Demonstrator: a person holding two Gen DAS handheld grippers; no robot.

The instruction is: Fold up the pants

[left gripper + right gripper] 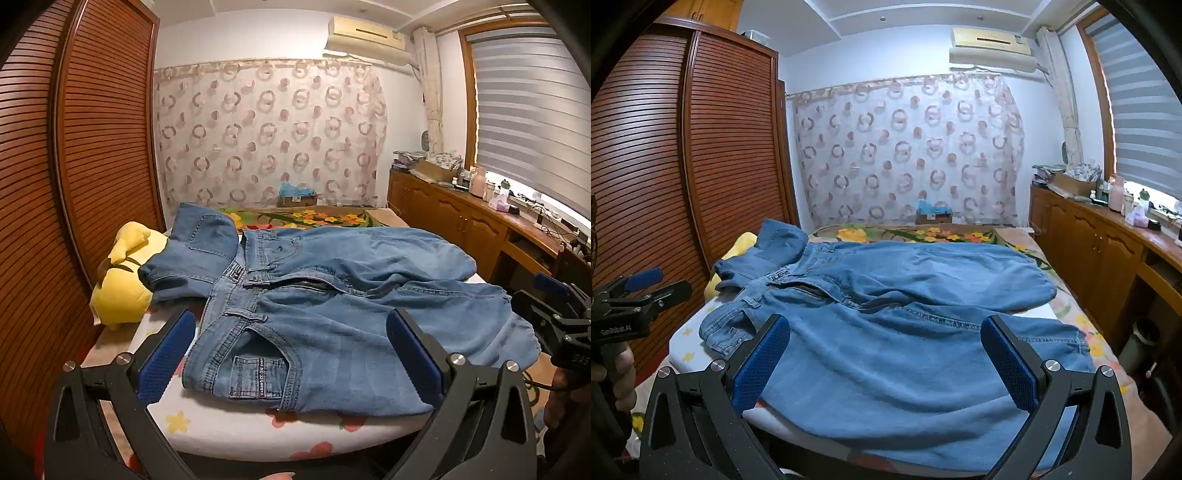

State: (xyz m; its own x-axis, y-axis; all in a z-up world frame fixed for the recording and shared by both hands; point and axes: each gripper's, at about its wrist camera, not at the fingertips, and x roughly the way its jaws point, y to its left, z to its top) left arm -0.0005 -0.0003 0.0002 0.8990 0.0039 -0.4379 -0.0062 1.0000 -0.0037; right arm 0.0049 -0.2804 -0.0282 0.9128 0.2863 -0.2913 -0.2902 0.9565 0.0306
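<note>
At the near edge of the bed (pixel 229 432), the left gripper (pixel 291 354) hangs with its blue pads spread wide, nothing pressed between them; the waist end of the jeans (pixel 332 306) lies just beyond and below it. The right gripper (pixel 886 365) is spread as wide, also holding nothing, above the lower leg of the jeans (pixel 886 332) near the same edge. Each gripper shows at the side of the other's view, and a hand (pixel 617 373) grips the left one's handle.

The jeans lie front up across the bed, waistband toward the left edge, both legs running toward the right edge. The near leg reaches the near edge; the far leg lies beside it, a dark gap at the open zip between them. One waist corner is flipped up over a yellow plush toy (pixel 122 284) at the left edge.

Farther back, a flowered blanket (pixel 314 218) covers the far end of the bed. A brown slatted wardrobe (pixel 92 147) stands left, a wooden cabinet (pixel 461 218) right, a patterned curtain (pixel 273 129) behind.
</note>
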